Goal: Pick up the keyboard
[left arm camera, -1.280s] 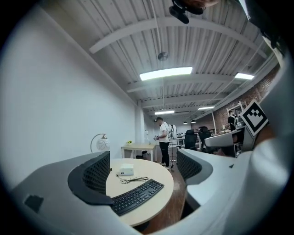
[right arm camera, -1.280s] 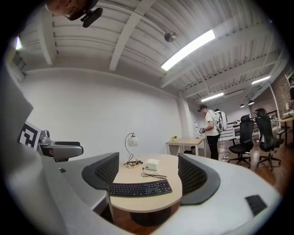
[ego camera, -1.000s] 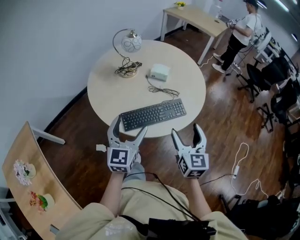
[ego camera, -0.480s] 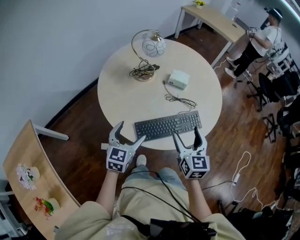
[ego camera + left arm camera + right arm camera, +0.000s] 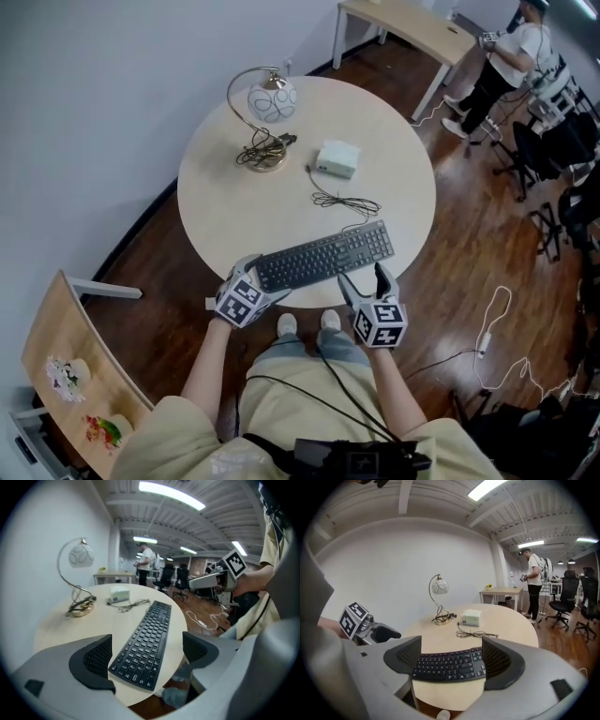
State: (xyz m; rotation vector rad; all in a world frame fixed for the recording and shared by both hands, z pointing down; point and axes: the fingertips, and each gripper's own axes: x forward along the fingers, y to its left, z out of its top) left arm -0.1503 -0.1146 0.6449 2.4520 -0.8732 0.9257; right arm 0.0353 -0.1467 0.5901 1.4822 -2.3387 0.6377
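Observation:
A black keyboard (image 5: pixel 323 256) lies near the front edge of the round beige table (image 5: pixel 225 206), its cable (image 5: pixel 342 200) coiled behind it. My left gripper (image 5: pixel 255 279) is at the keyboard's left end. Its jaws are opening, and the keyboard (image 5: pixel 145 644) shows in the gap between the pads (image 5: pixel 96 660) without touching them. My right gripper (image 5: pixel 364 278) is open at the table edge, just in front of the keyboard's right half. In the right gripper view the keyboard (image 5: pixel 447 664) lies beyond the open gripper (image 5: pixel 450 660), untouched.
A curved lamp (image 5: pixel 265 112) and a small white box (image 5: pixel 337 157) stand further back on the table. A wooden bench (image 5: pixel 56 328) with flower pots is at the left. A person (image 5: pixel 502 56) stands by a far desk, near office chairs. A white cable (image 5: pixel 487 328) lies on the floor.
Both grippers have dropped and tilted down toward the table's near edge, closing in on the keyboard's two ends. The left jaws have spread slightly.

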